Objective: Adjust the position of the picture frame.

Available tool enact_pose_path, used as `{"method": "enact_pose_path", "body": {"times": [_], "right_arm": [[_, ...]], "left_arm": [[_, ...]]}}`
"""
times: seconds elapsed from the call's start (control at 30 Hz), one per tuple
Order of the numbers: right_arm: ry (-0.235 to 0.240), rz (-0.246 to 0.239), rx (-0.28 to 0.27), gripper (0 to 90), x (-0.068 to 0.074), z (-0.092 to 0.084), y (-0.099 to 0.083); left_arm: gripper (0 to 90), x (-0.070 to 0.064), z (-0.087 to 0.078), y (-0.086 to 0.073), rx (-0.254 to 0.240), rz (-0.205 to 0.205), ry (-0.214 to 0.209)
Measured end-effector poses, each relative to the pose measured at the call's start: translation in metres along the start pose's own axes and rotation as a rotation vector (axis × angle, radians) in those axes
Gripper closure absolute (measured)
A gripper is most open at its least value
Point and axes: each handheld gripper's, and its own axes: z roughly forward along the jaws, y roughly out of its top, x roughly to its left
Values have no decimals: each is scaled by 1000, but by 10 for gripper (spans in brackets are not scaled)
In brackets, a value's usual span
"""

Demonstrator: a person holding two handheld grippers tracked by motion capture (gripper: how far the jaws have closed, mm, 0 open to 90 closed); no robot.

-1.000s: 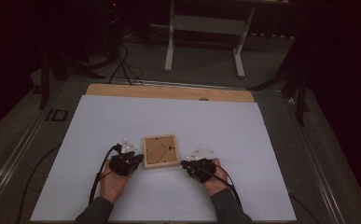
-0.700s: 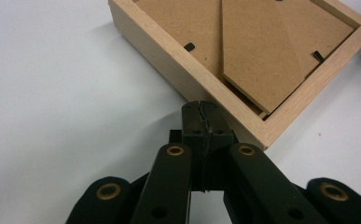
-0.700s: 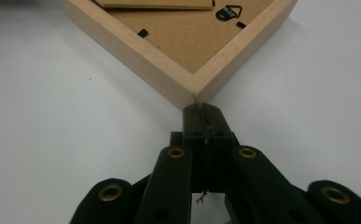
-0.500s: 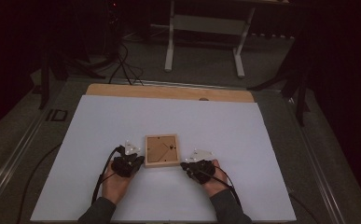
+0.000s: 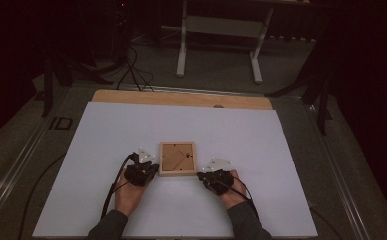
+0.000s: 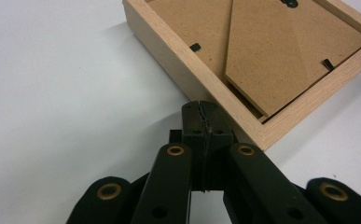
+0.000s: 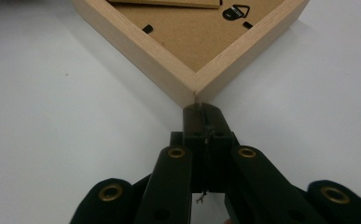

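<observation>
A square wooden picture frame (image 5: 178, 158) lies back-side up on the white table, showing its brown backing board and fold-out stand (image 6: 281, 56). My left gripper (image 5: 153, 169) is shut with nothing in it, its tips touching the frame's near-left edge (image 6: 201, 108). My right gripper (image 5: 200, 175) is also shut and empty, its tips against the frame's near-right corner (image 7: 201, 111). That corner (image 7: 193, 91) points straight at the right jaws. A small black hanger (image 7: 235, 11) sits on the backing board.
The white sheet (image 5: 106, 130) covers the table, with a wooden strip (image 5: 181, 98) along its far edge. A white table stand (image 5: 218, 35) and cables (image 5: 131, 60) lie on the dark floor beyond. Cables trail from both grippers toward the near edge.
Both hands have drifted slightly toward the near side; the grippers stay shut against the frame, which has barely moved.
</observation>
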Motion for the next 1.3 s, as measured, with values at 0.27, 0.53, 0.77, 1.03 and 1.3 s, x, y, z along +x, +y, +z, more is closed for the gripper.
{"method": "enact_pose_path", "body": {"times": [0.27, 0.53, 0.77, 1.03, 1.3], "right_arm": [[-14, 12, 3, 896, -1, 3, 0], [-29, 26, 9, 896, -3, 6, 0], [-54, 46, 7, 896, -8, 6, -1], [-66, 67, 9, 897, -13, 6, 0], [-61, 114, 1, 897, -15, 8, 1]], "left_arm": [[897, 0, 4, 5, 10, 39, 19], [897, 0, 6, 8, 22, 27, 8], [897, -3, 11, 12, 23, 21, 4], [897, -4, 15, 18, 33, 20, 11], [897, -3, 15, 18, 34, 18, 14]]}}
